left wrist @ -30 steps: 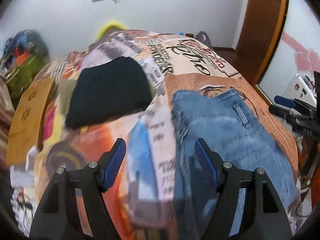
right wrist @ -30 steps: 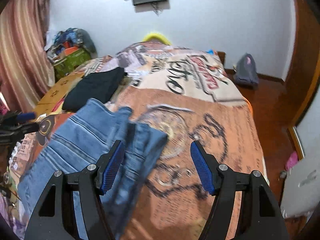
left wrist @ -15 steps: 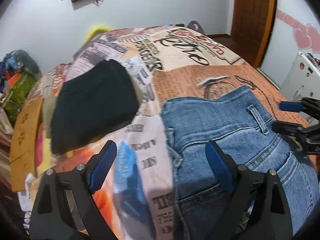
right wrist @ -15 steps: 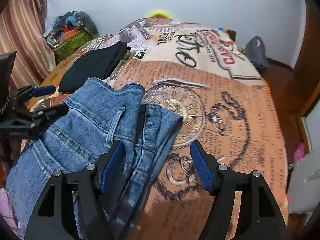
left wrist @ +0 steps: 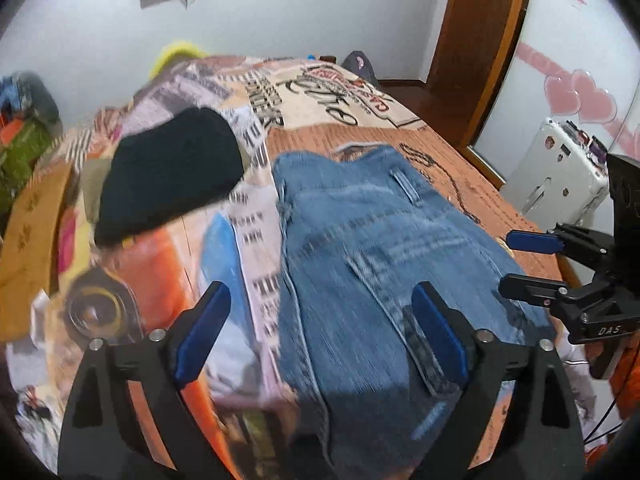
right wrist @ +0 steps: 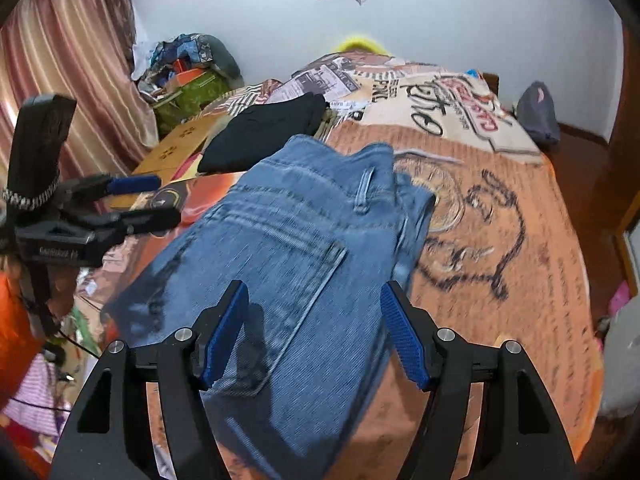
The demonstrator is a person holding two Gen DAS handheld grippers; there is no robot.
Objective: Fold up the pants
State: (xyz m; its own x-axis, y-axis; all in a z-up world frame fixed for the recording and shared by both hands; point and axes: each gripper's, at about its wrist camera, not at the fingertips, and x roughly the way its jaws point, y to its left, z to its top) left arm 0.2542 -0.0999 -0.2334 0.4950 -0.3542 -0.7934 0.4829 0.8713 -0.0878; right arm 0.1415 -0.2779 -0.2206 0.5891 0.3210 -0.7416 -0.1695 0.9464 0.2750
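Blue jeans (left wrist: 372, 264) lie on the patterned bedspread (left wrist: 168, 264), waistband at the far end, back pocket up. They also show in the right wrist view (right wrist: 296, 248). My left gripper (left wrist: 320, 332) is open and empty, above the jeans' left edge. My right gripper (right wrist: 314, 332) is open and empty, above the jeans near the back pocket. Each gripper shows in the other's view: the right gripper (left wrist: 532, 260) at the right edge, the left gripper (right wrist: 140, 200) at the left.
A folded black garment (left wrist: 168, 172) lies on the bed left of the jeans, also in the right wrist view (right wrist: 264, 128). A cardboard box (right wrist: 180, 144) and a clutter pile (right wrist: 188, 72) stand left. A white case (left wrist: 556, 168) and a door (left wrist: 476, 40) stand right.
Both grippers have pulled back toward the near end of the jeans and stayed open. The jeans lie as before.
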